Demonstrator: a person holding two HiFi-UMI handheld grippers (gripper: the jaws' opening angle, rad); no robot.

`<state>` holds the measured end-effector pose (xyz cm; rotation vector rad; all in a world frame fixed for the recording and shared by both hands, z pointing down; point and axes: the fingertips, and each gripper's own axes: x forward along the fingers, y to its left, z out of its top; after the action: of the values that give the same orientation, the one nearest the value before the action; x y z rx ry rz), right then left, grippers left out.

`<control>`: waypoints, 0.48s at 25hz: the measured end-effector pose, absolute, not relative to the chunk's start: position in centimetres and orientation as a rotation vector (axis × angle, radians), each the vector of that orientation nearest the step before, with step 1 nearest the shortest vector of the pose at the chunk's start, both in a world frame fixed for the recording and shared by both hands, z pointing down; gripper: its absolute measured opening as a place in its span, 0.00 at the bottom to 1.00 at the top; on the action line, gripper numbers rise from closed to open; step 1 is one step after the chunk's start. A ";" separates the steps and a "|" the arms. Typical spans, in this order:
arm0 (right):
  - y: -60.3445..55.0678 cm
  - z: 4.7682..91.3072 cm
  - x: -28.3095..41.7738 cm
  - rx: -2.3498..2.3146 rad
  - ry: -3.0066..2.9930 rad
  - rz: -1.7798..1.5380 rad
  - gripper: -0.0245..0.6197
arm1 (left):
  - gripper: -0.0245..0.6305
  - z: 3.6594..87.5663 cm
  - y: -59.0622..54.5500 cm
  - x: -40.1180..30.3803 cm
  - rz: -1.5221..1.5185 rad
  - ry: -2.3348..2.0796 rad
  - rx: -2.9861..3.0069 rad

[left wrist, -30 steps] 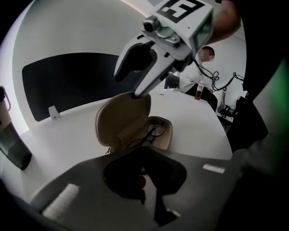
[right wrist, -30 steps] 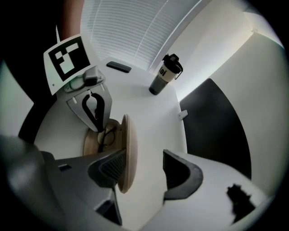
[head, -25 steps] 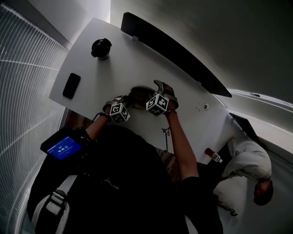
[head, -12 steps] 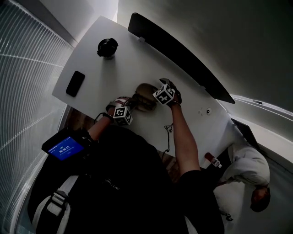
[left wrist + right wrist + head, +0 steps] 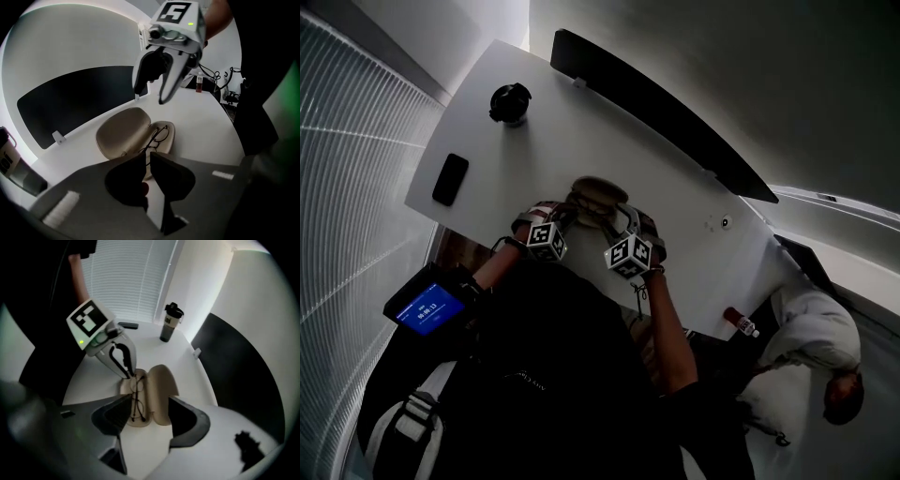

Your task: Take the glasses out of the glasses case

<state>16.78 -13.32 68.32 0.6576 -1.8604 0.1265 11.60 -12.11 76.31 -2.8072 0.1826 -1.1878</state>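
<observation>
White desk (image 5: 534,131), glasses (image 5: 136,401) in open case (image 5: 161,383) (bottle (image 5: 169,322), phone (image 5: 449,178) far off); left tongs (image 5: 147,157) tight on rim, right tongs (image 5: 150,399) agape.

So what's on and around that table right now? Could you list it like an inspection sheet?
Surface: white table, rounded corners.
Job's things: open beige hard-shell glasses case; thin black-framed glasses lying in its base half.
Clutter: black phone; dark lidded drinking bottle.
Grippers: left gripper jaws closed on the case's end rim, it seems; right gripper jaws apart, straddling the case.
Cables: thin black cord by the table's near edge.
Surroundings: long black panel, white slatted blinds, a seated person in white.
</observation>
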 end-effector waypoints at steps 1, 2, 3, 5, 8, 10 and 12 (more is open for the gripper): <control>-12.5 68.9 15.7 0.617 -1.865 0.126 0.44 | 0.09 76.2 -12.1 11.5 -1.192 0.181 -2.810; -12.0 69.7 14.8 0.577 -1.867 0.136 0.44 | 0.09 76.3 -12.0 11.5 -1.199 0.181 -2.811; -11.8 70.8 14.0 0.543 -1.867 0.150 0.44 | 0.09 76.5 -11.9 11.4 -1.207 0.182 -2.813; -12.3 72.6 13.1 0.501 -1.853 0.173 0.44 | 0.09 76.8 -11.7 11.4 -1.221 0.194 -2.824; -13.1 74.7 12.1 0.438 -1.835 0.205 0.44 | 0.09 77.1 -11.8 11.3 -1.223 0.233 -2.844; -12.9 75.7 11.8 0.416 -1.830 0.239 0.44 | 0.09 77.2 -11.8 11.4 -1.219 0.246 -2.849; -12.6 76.6 12.1 0.401 -1.801 0.238 0.44 | 0.09 77.3 -11.8 11.5 -1.212 0.251 -2.850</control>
<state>12.08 -12.64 76.57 0.4014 -1.8009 0.2383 11.45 -11.82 77.26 -2.8504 0.2506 -1.2119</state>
